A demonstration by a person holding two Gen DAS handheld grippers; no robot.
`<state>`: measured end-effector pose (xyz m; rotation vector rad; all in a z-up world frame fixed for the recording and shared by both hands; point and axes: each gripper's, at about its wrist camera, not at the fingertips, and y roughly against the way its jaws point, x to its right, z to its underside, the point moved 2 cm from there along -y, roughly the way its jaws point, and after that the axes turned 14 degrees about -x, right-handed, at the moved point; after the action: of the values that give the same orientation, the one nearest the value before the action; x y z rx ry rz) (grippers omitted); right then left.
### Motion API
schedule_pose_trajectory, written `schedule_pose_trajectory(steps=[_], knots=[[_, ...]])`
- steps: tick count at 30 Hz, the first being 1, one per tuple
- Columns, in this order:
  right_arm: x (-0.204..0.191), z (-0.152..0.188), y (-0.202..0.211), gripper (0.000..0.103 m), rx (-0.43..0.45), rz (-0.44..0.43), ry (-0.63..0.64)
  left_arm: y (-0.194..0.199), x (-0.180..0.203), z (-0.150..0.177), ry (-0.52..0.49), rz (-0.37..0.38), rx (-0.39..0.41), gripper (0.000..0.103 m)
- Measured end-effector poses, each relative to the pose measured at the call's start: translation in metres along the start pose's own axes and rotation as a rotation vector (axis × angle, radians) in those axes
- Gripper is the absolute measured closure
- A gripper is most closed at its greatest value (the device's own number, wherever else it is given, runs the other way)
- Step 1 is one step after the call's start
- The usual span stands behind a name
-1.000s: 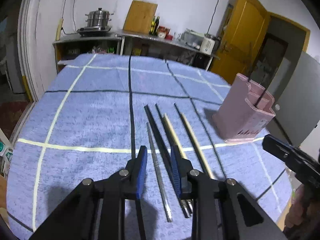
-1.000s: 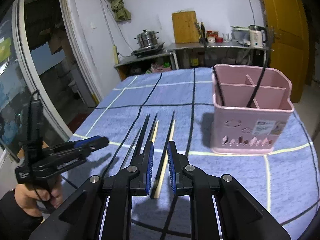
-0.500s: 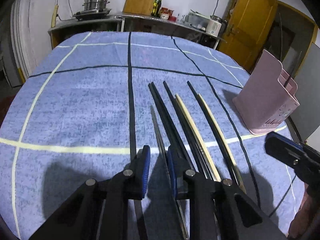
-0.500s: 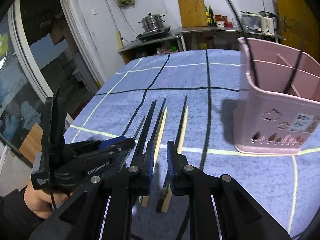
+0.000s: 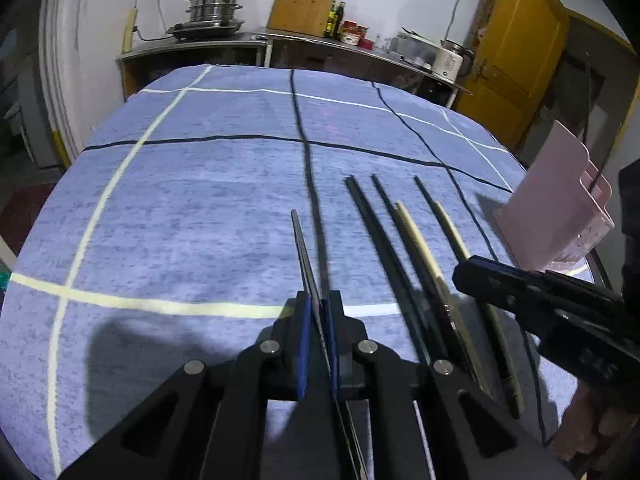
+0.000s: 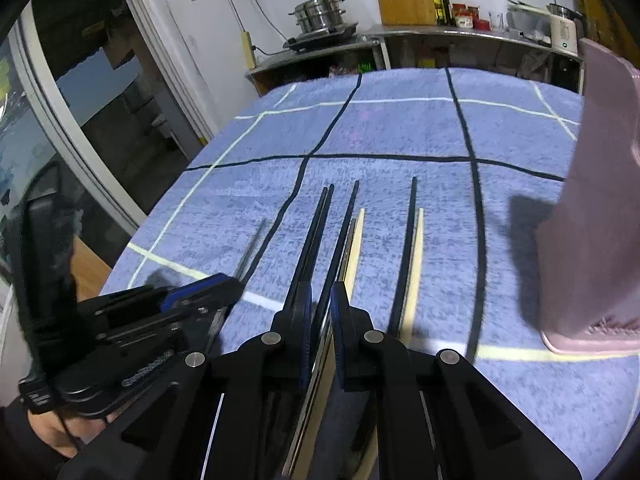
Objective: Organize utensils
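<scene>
Two blue pads of the left hand-held gripper (image 5: 319, 312), a clear gap apart half a second ago, now press together on the metal chopstick (image 5: 305, 252) in the left wrist view; its thin grey shaft runs out ahead between them, and it sits further left of the other sticks than before. To its right the black chopsticks (image 5: 376, 232) and pale wooden chopsticks (image 5: 416, 236) lie side by side on the blue checked cloth (image 5: 180, 200) of the worktop, and the right hand-held gripper (image 5: 472, 276) reaches in low over their near ends. The pink utensil holder (image 5: 552, 208) stands at the right edge, with a thin dark stick rising from it. In the right wrist view, the right hand-held gripper (image 6: 320, 300) has come lower and closer to the sticks than before; its pads stand a narrow gap apart, straddling the near part of a black chopstick (image 6: 348, 216), though whether they pinch it I cannot tell. The left hand-held gripper (image 6: 224, 284) sits at lower left, the metal chopstick (image 6: 252, 248) blurred and poking out from its tip. The pink utensil holder (image 6: 592, 220) fills the right side.
</scene>
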<state>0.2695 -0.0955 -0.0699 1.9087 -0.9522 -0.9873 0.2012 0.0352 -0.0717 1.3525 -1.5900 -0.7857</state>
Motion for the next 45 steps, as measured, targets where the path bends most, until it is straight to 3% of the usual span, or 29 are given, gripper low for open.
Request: schedule_pose_trajectory(steps=[10, 35, 45], knots=[[0.007, -0.013, -0.023, 0.098, -0.045, -0.011, -0.009, 0.002, -0.011, -0.003, 0.022, 0.028, -0.009, 0.094], [0.006, -0.037, -0.033, 0.095, -0.100, 0.157, -0.023, -0.009, -0.015, -0.029, 0.040, 0.017, -0.064, 0.094], [0.012, -0.046, -0.037, 0.097, -0.110, 0.127, -0.058, -0.012, -0.007, -0.034, -0.002, -0.025, -0.062, 0.096]])
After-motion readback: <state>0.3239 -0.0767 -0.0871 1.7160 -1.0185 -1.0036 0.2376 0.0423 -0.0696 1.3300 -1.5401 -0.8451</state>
